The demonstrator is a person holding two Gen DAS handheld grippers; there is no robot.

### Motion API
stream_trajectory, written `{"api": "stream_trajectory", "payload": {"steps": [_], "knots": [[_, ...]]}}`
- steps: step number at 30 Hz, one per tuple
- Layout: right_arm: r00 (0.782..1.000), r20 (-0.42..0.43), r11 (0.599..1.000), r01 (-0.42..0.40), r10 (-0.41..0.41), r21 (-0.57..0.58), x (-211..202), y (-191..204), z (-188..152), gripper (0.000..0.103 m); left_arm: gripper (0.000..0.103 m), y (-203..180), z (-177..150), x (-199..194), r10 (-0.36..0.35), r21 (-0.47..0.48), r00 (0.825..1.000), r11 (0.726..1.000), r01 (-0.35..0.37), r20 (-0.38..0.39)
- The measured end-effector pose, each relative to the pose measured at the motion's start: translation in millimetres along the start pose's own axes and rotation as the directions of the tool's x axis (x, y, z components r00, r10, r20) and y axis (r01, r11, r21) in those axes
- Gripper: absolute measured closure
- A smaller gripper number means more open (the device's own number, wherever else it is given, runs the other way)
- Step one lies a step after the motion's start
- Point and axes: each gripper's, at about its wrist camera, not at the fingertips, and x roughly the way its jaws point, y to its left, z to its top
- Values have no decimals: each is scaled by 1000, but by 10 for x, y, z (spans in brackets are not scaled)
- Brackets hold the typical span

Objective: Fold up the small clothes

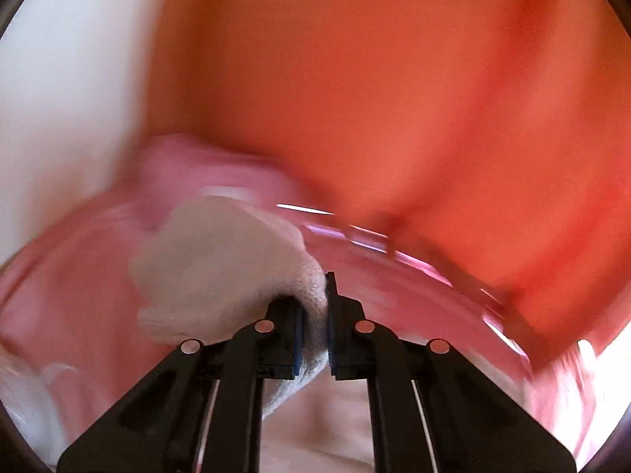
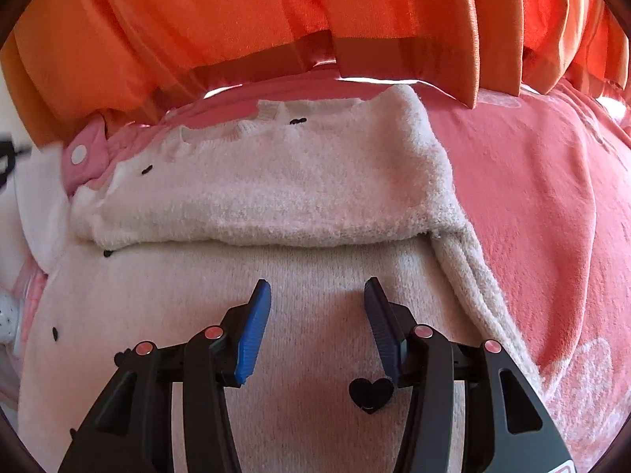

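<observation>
The left claw [image 1: 315, 315] is pinched tight on a fold of the white fleecy garment [image 1: 221, 260] — the cloth is squeezed between its two blue-faced pads and bulges out toward ten o'clock, with a little more hanging below the pads toward six. Everything behind it is smeared by motion blur: a pink blanket [image 1: 414, 287] runs across the middle of the left wrist view and an orange curtain [image 1: 394, 98] fills the upper part.

The right claw [image 2: 317, 295] stands spread, its pads apart with nothing gripped between them. It hovers over the same white fleecy garment [image 2: 276, 197], which fills the centre of the right wrist view and lies on the pink blanket [image 2: 532, 216]. One part of the garment is folded over the rest, and that folded edge runs side to side just beyond the fingertips, toward twelve o'clock. A black heart [image 2: 371, 394] on the garment sits at about five o'clock from the claw, beside the right finger. The orange curtain [image 2: 276, 19] hangs along the top — at twelve o'clock, well beyond the garment.
</observation>
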Motion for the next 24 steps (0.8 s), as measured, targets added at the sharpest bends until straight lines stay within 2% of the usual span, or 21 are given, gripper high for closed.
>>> {"api": "stream_trajectory", "payload": {"steps": [1, 3, 4, 5, 7, 9, 10, 11, 12, 13, 14, 16, 18, 20, 21, 24], "knots": [[1000, 2, 1000, -2, 2, 4, -7, -7, 1, 54, 95, -339, -158, -19, -55, 53, 998, 997, 56, -22], [1000, -2, 1000, -1, 1, 10, -3, -24, 4, 54, 91, -1068, -731, 37, -147, 161, 981, 973, 167, -127], [1000, -5, 1000, -1, 1, 14, 2, -36, 7, 54, 90, -1257, -965, 77, -157, 187, 973, 964, 187, -169], [1000, -4, 1000, -3, 3, 19, -1, -45, 9, 54, 87, -1465, -1345, 180, -147, 222, 961, 954, 200, -234], [1000, 1, 999, -8, 8, 31, -20, -74, 13, 54, 79, -1602, -1813, 341, -120, 227, 939, 953, 199, -322], [1000, 4, 999, -15, 14, 49, -37, -109, 17, 53, 77, -1487, -2129, 405, -104, 171, 925, 969, 177, -366], [1000, 9, 998, -25, 25, 63, -51, -136, 24, 53, 76, -1418, -2163, 370, -109, 140, 928, 976, 169, -355], [999, 16, 997, -33, 32, 71, -66, -149, 32, 52, 71, -1313, -2147, 321, -112, 114, 933, 981, 159, -342], [999, 28, 996, -42, 40, 73, -88, -151, 41, 52, 61, -1170, -2099, 245, -110, 89, 940, 985, 146, -322], [998, 43, 997, -52, 49, 64, -113, -134, 56, 50, 59, -1022, -2027, 148, -96, 62, 953, 991, 119, -288], [997, 54, 997, -53, 50, 52, -138, -100, 75, 49, 55, -806, -1916, -9, -69, 29, 970, 997, 78, -232], [994, 82, 997, -74, 73, 16, -210, 24, 151, 48, 48, -457, -1689, -131, 2, -11, 986, 1000, -4, -168], [991, 85, 994, -106, 108, -22, -242, 239, 291, 42, 45, -207, -1561, -146, 68, -33, 985, 997, -74, -161], [990, 54, 987, -121, 127, -103, -181, 591, 486, 37, 45, 63, -1501, -70, 112, -78, 972, 988, -131, -207], [991, 39, 982, -124, 131, -146, -126, 753, 557, 33, 45, 183, -1512, -16, 104, -120, 968, 984, -134, -230], [990, -51, 967, -138, 130, -212, 276, 1172, 734, 32, 47, 288, -1535, 114, 82, -187, 963, 973, -133, -257]]}}
